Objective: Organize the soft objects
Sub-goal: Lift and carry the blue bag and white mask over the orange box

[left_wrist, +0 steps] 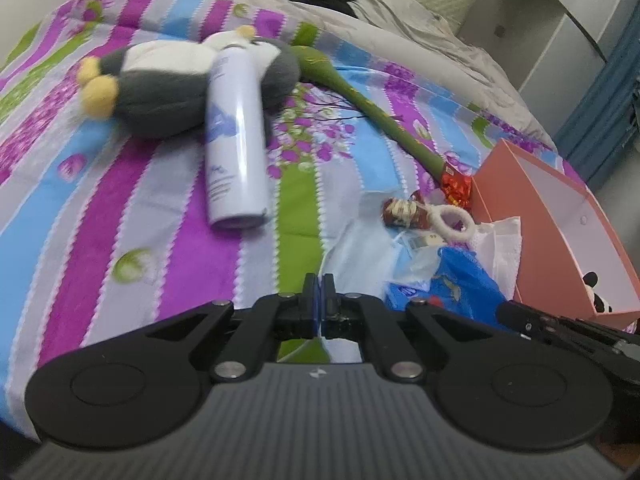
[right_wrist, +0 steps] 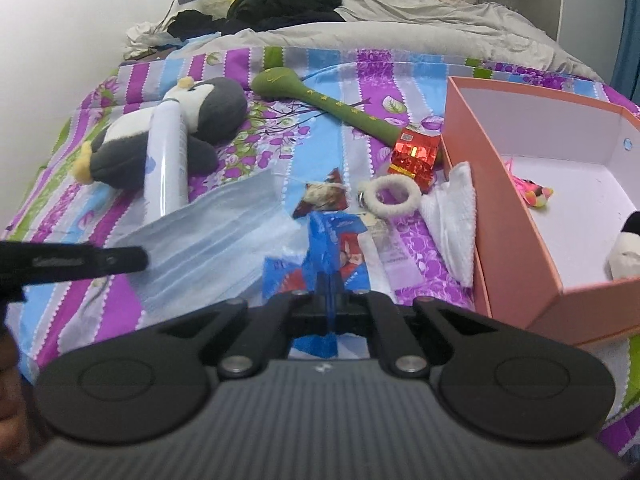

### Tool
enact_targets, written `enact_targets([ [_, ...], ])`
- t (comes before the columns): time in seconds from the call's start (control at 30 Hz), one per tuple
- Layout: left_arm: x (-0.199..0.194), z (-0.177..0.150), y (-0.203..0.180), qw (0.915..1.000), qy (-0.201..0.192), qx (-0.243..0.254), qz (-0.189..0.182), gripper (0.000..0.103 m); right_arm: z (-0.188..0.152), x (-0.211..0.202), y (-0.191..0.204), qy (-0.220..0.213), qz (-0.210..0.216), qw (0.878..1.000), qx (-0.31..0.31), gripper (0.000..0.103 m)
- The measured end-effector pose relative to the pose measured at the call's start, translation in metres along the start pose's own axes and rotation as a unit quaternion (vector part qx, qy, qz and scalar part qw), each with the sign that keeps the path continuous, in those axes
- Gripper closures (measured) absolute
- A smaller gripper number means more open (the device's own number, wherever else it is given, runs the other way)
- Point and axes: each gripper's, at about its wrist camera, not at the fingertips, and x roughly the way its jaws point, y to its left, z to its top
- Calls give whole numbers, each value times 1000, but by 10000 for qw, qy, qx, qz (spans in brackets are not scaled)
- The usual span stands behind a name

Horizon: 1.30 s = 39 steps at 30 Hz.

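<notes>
A grey and white penguin plush point(left_wrist: 168, 80) point(right_wrist: 200, 120) lies on the striped bedspread with a white spray can point(left_wrist: 236, 136) point(right_wrist: 168, 156) across it. A green plush mallet point(left_wrist: 360, 100) point(right_wrist: 320, 96) lies beside it. A pink box point(left_wrist: 560, 220) point(right_wrist: 500, 200) at the right holds a small panda plush point(right_wrist: 628, 248) and a pink toy point(right_wrist: 532, 192). A fluffy white ring point(right_wrist: 394, 200) point(left_wrist: 452, 220) and white cloth point(right_wrist: 452, 216) lie near the box. My left gripper point(left_wrist: 319, 280) is shut and empty. My right gripper point(right_wrist: 330, 280) is shut over a blue packet point(right_wrist: 336, 248).
A pale blue face mask pack point(right_wrist: 224, 232), a red foil packet point(right_wrist: 414, 156) and a snack wrapper point(right_wrist: 324, 196) lie on the bedspread. Black clothes point(right_wrist: 280, 0) and a grey blanket point(right_wrist: 400, 28) are piled at the bed's head. The left gripper's finger shows at the right view's left edge point(right_wrist: 80, 264).
</notes>
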Motion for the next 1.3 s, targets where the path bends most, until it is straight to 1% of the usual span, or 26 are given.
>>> enact_targets([
  [0.1,-17,-12,11,9999,-27,-161,49,101,-6,-4,2,-33,-61,10000,-14,99],
  [0.2,-33,-23,19,9997,-71,-215,86,101,-10,-4,3,-5,-61,10000,12,99],
  [0.33,-41,-38,29,9997,-24,-258,-25,101,-18,3,4,116,36,9999,84,98],
  [0.37,-40,-41,33,9995,23,-319,-33,100,-20,6,5,169,61,9998,116,97],
  [0.4,-37,-45,36,9991,87,-391,-122,98,-23,10,5,231,77,9996,141,97],
  [0.43,-34,-47,38,9988,129,-424,-203,92,-25,13,7,263,93,9995,146,97],
  [0.47,-32,-49,40,9989,132,-414,-202,79,-27,14,8,277,103,9995,142,97],
  [0.5,-29,-51,41,9992,135,-350,-116,68,-27,16,9,306,130,9993,154,96],
  [0.53,-24,-53,41,9995,169,-251,-60,46,-27,18,10,329,171,9992,159,94],
  [0.57,-21,-54,42,9997,199,-155,-33,37,-27,19,12,349,196,9991,142,93],
  [0.63,-15,-57,44,9997,228,-72,-42,37,-26,23,14,379,190,9991,87,86],
  [0.67,-15,-57,45,9998,178,-81,-91,37,-25,24,15,376,181,9991,87,83],
  [0.73,-12,-56,47,9997,61,-115,-225,37,-23,27,14,342,170,9992,95,70],
  [0.8,-2,-53,45,9994,189,-143,-250,37,-23,33,14,320,111,9994,60,63],
  [0.87,5,-51,42,9994,110,-83,-303,37,-24,42,16,415,93,9991,14,63],
  [0.93,16,-50,35,9998,2,168,-98,37,-26,51,17,517,169,9985,-8,64],
  [1.0,29,-51,29,9993,-8,384,20,37,-29,57,17,590,114,9982,0,65],
  [1.03,37,-51,27,9991,47,425,52,37,-30,60,17,611,44,9981,-13,75],
  [1.1,47,-53,23,9984,82,552,-12,42,-31,60,17,609,-90,9981,-84,86],
  [1.13,50,-53,21,9980,91,629,-8,58,-31,60,16,597,-89,9981,-81,90],
  [1.17,52,-55,18,9974,112,718,15,77,-31,59,14,590,-85,9982,-61,91],
  [1.2,55,-56,15,9969,146,775,55,87,-31,58,12,594,-99,9982,-43,93],
  [1.23,56,-57,13,9966,178,791,112,99,-30,57,10,597,-134,9981,-32,94],
  [1.3,56,-57,9,9959,235,842,244,100,-27,54,8,588,-178,9981,-26,96],
])
